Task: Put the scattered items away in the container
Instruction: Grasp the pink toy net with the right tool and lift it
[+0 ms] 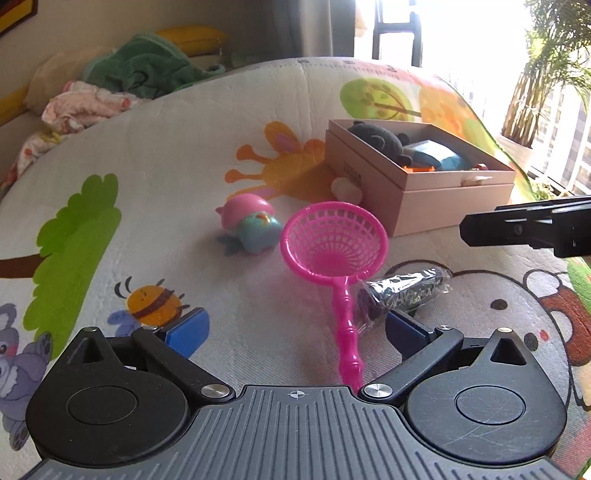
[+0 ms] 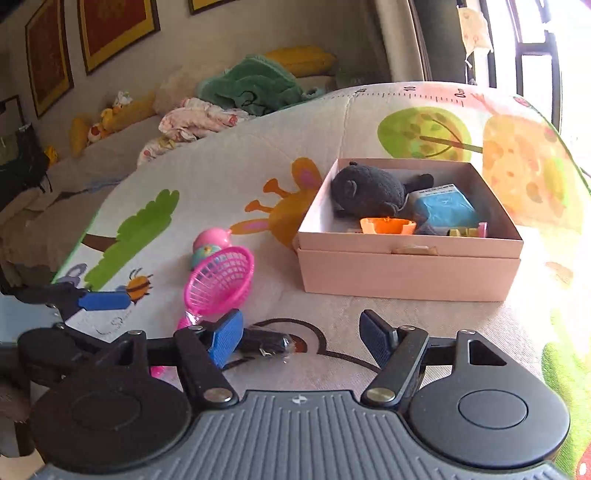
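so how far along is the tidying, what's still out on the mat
Partly done. The box already holds a dark plush toy, a blue packet and an orange piece. Nothing is in hand: the left tongs stand open around the pink net's handle without gripping, and the right tongs are open and empty. Still on the mat: the net, the pink and teal toy and the dark wrapped bundle.

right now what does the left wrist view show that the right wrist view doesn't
Only the left wrist view: a small white toy by the pink box's near corner, and a potted plant by the window.

Only the right wrist view: framed pictures on the wall, yellow plush toys, and the orange piece in the box, seen whole.

Both: the pink scoop net, pink and teal toy, plastic-wrapped dark item, black plush, both grippers open.
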A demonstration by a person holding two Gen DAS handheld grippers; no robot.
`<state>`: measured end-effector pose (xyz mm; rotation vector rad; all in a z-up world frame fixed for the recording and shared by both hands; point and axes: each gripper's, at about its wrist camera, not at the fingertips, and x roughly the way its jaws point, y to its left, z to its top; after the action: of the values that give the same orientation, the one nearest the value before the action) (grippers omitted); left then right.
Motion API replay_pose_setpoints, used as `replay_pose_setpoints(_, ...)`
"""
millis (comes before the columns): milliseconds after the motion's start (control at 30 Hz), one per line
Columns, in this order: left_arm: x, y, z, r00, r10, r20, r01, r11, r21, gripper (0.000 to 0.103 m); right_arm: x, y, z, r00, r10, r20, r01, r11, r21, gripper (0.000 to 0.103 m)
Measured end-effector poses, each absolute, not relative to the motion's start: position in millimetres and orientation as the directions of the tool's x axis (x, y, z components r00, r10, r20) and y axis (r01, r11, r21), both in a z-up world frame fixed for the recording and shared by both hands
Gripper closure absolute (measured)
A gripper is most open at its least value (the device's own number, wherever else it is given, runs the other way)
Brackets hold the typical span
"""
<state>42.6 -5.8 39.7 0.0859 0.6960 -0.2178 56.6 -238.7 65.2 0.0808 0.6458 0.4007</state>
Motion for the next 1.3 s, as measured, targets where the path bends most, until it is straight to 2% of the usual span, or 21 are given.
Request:
replay_pose_setpoints(133,32.9,13.2,44.3,0.756,-0.172,-0.632,0.207,0.978,-0.018,0.0,85.9,-218.7,73.4,0.646,0.519,-0.56,-0.388,0.855,0.345,0.04)
replay_pose_setpoints(300,16.6,40.3,50.7,0.768,-0.19,-0.612,0.201,0.978,-0.052,0.0,129.5,-194.2,56.1,0.634,0.473,-0.612,-0.261,0.875,0.407,0.04)
replay_pose_setpoints(400,12.3,54.5,49.6,0.77,-0.191,-0.608,0.193,0.979,-0.063,0.0,141.7,-186.5,48.6,0.574,0.529,-0.624,-0.23,0.836,0.497,0.04)
replay_pose_setpoints(533,14.2,66.5,45.3,0.772,-0.186,-0.608,0.168,0.982,-0.087,0.0,135.9,-157.8,57.0,0.495,0.656,-0.569,-0.328,0.748,0.577,0.039)
replay_pose_setpoints(633,14.0,70.6,42.7,0.772,-0.184,-0.608,0.155,0.983,-0.101,0.0,130.0,-125.3,62.1,0.384,0.762,-0.521,-0.418,0.647,0.638,0.033)
replay_pose_setpoints(767,13.0,72.9,37.9,0.767,-0.143,-0.625,0.123,0.989,-0.076,0.0,118.2,-88.2,64.6,0.345,0.759,-0.553,-0.505,0.646,0.572,0.033)
replay_pose_setpoints(867,12.6,79.0,35.2,0.764,-0.106,-0.637,0.089,0.994,-0.058,0.0,108.8,-87.3,68.7,0.392,0.729,-0.561,-0.541,0.676,0.501,0.032)
replay_pose_setpoints(1000,18.0,86.7,34.5,0.765,-0.052,-0.642,0.033,0.999,-0.041,0.0,94.8,-115.1,75.0,0.509,0.658,-0.555,-0.54,0.746,0.391,0.025)
replay_pose_setpoints(1233,15.3,87.4,43.2,0.774,-0.082,-0.628,0.04,0.996,-0.081,0.0,108.9,-135.5,63.1,0.57,0.593,-0.569,-0.441,0.805,0.398,0.025)
replay_pose_setpoints(1267,13.2,85.6,43.3,0.772,-0.098,-0.628,0.056,0.995,-0.086,0.0,111.6,-134.5,60.5,0.591,0.565,-0.576,-0.421,0.825,0.377,0.028)
replay_pose_setpoints(1300,11.1,83.6,42.7,0.769,-0.112,-0.629,0.072,0.993,-0.09,0.0,114.3,-134.6,58.0,0.601,0.547,-0.582,-0.408,0.837,0.366,0.04)
